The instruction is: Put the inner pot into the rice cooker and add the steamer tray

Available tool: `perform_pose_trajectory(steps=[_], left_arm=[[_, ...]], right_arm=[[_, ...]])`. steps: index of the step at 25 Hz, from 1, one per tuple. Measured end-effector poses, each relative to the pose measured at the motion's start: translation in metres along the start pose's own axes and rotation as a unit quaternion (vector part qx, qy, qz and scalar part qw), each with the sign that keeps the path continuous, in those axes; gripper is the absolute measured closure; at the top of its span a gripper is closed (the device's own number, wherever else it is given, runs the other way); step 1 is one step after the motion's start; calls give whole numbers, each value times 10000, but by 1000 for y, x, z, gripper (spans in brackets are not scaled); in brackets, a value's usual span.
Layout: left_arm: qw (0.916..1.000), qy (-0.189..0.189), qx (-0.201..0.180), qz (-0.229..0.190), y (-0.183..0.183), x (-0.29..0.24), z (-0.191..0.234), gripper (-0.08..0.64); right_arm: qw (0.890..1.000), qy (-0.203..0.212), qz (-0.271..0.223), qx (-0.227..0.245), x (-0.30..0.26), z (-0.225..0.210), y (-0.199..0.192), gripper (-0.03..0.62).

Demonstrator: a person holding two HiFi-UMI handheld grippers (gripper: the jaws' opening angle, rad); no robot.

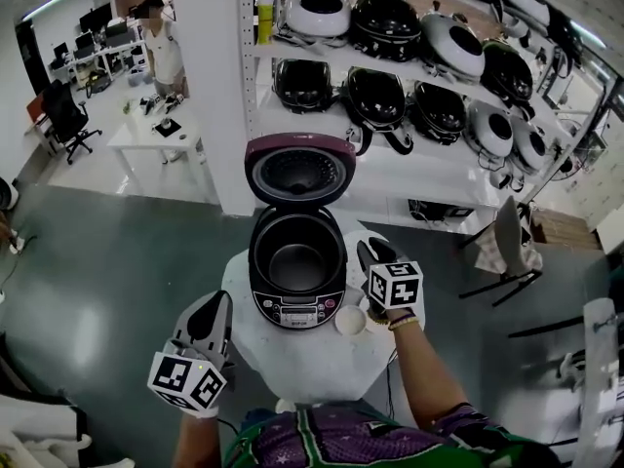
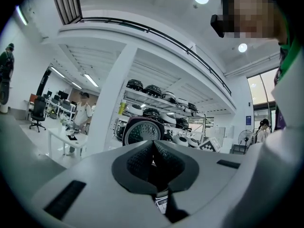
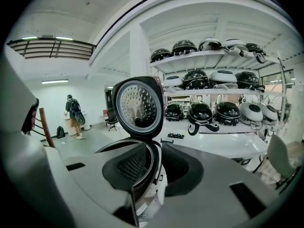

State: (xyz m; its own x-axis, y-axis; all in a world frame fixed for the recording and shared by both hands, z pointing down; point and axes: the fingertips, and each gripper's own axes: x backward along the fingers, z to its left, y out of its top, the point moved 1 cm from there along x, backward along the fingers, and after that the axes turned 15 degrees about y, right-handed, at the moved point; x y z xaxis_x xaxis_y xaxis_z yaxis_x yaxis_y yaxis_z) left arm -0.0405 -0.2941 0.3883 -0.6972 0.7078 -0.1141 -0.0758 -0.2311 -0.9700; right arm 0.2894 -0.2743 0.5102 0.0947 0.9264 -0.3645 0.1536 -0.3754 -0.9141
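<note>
Rice cooker [image 1: 295, 310], black and silver, stands on the round white tabletop [image 1: 322, 364] with its maroon hinged lid [image 1: 299, 169] raised for loading. The dark inner pot [image 1: 297, 259] appears already seated inside; no steamer tray is identifiable. The right gripper [image 1: 370, 253] hovers beside the rim, jaws slightly parted and empty. The left gripper [image 1: 214, 305] is held clear, jaws closed on nothing.

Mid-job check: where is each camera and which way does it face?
Head view: on the person's head, looking steeply down at the rice cooker on the white table; left gripper, right gripper, shirt show.
Left gripper view: rides the left gripper, facing level toward the cooker's open lid; its shut jaws and the shirt show.
Right gripper view: rides the right gripper, facing the lid close up; parted jaws show.
Shared: both gripper views see lid and shelves.
</note>
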Motion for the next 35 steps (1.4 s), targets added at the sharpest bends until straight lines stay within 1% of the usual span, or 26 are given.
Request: perform_pose_trajectory(steps=[6,11,19,24,27,29,30,31,35], left_arm=[[9997,-235,-78,-36,1,7,-6,538],[9987,-487,-165,-68,4,11,-14,538],[9953,-943,-204,-115,7,20,-26,538],[9926,-1098,-482,-212,11,26,-34,538],[9916,-1181,-456,-264,16,26,-39,538],[9913,-1209,-428,-294,21,26,-42,538],[9912,-1216,-417,-303,22,26,-43,538],[9912,-1217,-411,-314,24,26,-44,538],[9912,-1198,-411,-387,26,19,-49,538]], right_arm=[[9996,-85,-275,68,47,24,4,483],[9976,-202,-661,71,89,47,12,483],[9914,-511,-1196,146,154,85,26,485],[9866,-738,-1428,288,186,105,35,485],[9842,-797,-1536,376,198,111,42,484],[9837,-774,-1567,428,202,113,46,459],[9837,-740,-1575,445,203,112,48,430],[9839,-694,-1582,456,203,112,49,393],[9839,-462,-1641,544,197,100,55,208]])
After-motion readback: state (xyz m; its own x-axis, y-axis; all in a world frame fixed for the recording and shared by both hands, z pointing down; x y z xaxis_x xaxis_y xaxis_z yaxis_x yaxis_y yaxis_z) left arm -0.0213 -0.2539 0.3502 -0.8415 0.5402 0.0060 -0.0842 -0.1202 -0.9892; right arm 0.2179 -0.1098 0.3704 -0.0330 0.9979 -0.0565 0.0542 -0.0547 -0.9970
